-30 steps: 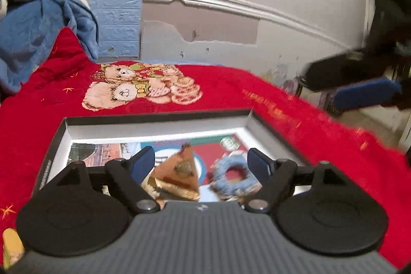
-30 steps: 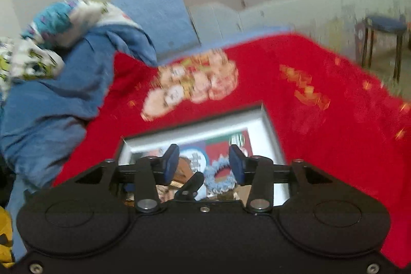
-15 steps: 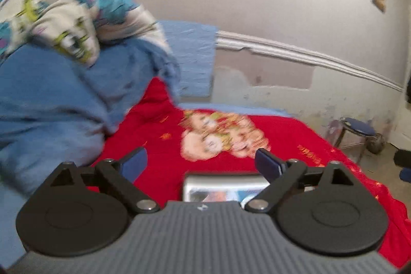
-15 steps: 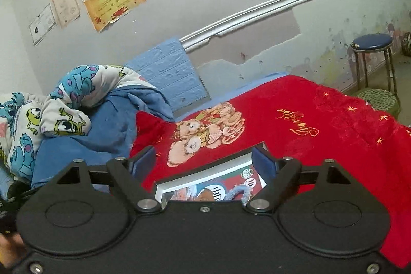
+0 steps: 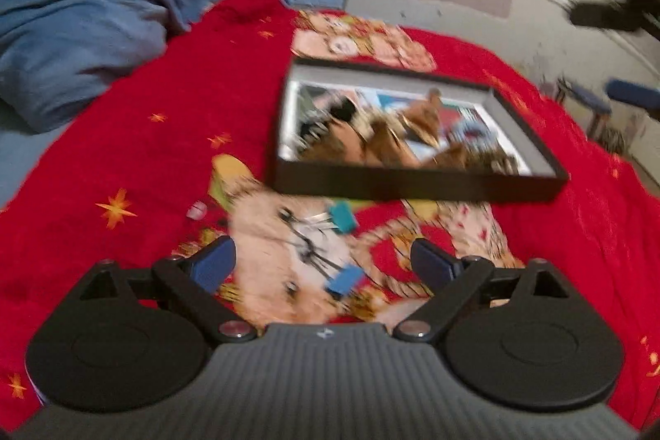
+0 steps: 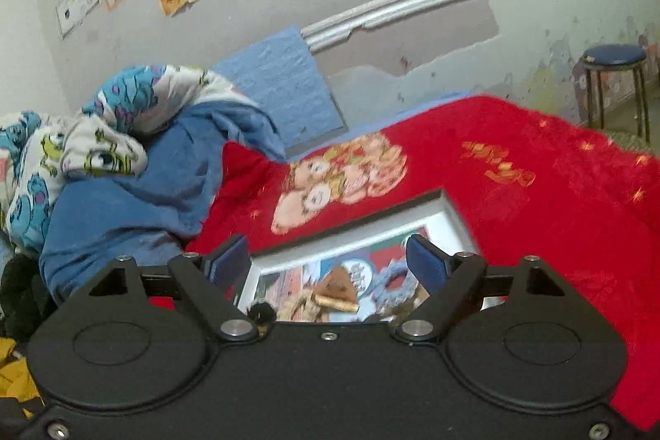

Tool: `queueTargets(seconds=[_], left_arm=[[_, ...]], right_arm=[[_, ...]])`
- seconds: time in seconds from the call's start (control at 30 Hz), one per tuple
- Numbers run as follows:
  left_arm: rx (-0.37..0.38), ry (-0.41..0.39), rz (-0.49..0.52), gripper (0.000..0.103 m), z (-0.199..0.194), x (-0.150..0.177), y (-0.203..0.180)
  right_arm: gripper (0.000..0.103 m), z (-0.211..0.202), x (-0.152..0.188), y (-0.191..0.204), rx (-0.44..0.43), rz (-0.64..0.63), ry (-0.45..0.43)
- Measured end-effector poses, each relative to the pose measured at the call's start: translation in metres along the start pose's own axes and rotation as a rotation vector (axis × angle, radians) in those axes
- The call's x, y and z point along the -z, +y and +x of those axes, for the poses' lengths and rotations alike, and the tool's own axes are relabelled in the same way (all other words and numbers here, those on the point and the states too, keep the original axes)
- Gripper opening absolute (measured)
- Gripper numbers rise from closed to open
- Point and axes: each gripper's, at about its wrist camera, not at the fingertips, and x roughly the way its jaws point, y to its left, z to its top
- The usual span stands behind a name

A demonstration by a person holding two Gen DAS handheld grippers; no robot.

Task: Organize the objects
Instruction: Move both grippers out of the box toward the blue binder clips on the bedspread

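1. Left gripper [image 5: 321, 264]: jaws stood wide apart, nothing between them. It hung above two blue binder clips, one nearer [image 5: 344, 280] and one farther [image 5: 342, 216], lying loose on the red blanket [image 5: 173, 118] just in front of the black tray [image 5: 412, 188].
2. Right gripper [image 6: 328, 262]: jaws likewise spread and empty, held over the tray [image 6: 354, 234], which already contained gold-wrapped pieces [image 6: 335, 302] and a blue crocheted ring [image 6: 392, 279].
3. Risk: the clips lay with thin wire handles [image 5: 307, 246] splayed between them; a closure there would likely catch wire rather than a clip body, and the clip could swing or drop.
4. Risk: the blanket is soft and plush; pressing down could sink a clip into the pile or snag fabric in the jaws.
5. Risk: a small pale object [image 5: 197, 210] sat apart on the blanket and could be overlooked.
6. Risk: the tray appeared crowded; an added item could ride up on the others and spill over the low wall.
7. Visibility: the left view was motion-blurred, so tray contents and clip orientation were indistinct. The right gripper's body hid the tray's near half. The pale object could not be identified.
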Motion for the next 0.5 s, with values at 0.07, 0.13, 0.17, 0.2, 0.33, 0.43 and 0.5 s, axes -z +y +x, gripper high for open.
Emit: queueTargets(seconds=[0.07,0.13,0.17,0.2,0.33,0.43,0.5], left_arm=[[-0.018,0.012,0.035,0.096,0.007,0.007,-0.009],[-0.024,0.030,0.036,0.096,0.015,0.011,-0.011],[-0.025,0.051,0.018,0.096,0.020,0.013,-0.011],[-0.022,0.064,-0.004,0.095,0.023,0.015,-0.010],[-0.038,0.093,0.023,0.091,0.037,0.018,-0.019],[-0.062,0.100,0.073,0.084,0.043,0.020,-0.027],[-0.069,0.100,0.086,0.080,0.044,0.022,-0.030]], right_arm=[[0.084,0.016,0.010,0.004,0.029,-0.020,0.047],[0.084,0.030,0.020,0.006,0.059,-0.034,0.088],[0.083,0.037,0.025,0.007,0.069,-0.030,0.111],[0.083,0.042,0.029,0.006,0.069,-0.017,0.129],[0.083,0.051,0.042,0.003,0.046,0.006,0.163],[0.082,0.050,0.045,0.011,0.061,-0.063,0.145],[0.082,0.048,0.046,0.015,0.061,-0.081,0.134]])
